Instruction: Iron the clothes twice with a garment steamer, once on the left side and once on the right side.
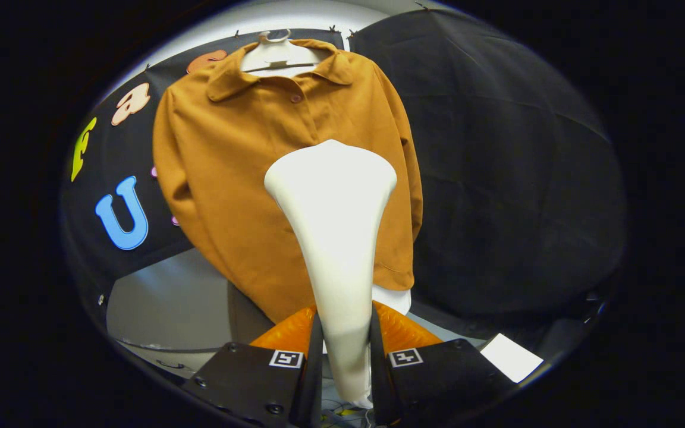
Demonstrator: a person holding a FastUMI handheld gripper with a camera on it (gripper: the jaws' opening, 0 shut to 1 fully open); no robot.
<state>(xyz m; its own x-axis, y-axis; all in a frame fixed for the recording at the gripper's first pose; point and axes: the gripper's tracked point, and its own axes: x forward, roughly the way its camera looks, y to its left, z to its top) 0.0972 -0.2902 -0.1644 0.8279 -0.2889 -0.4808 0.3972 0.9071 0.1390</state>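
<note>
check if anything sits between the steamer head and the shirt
Nothing visible does. The gripper is shut on the steamer, whose wide head rises just ahead of the hanging shirt, with no object between them.

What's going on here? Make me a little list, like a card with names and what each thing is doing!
tool: white garment steamer, handle clamped between the jaws, head pointing up
gripper: shut on the steamer
clothes: brown button-up shirt on a white hanger, beyond the steamer
steamer position: in front of the shirt's middle; touching or not, cannot tell
backdrop: black cloth wall
</note>
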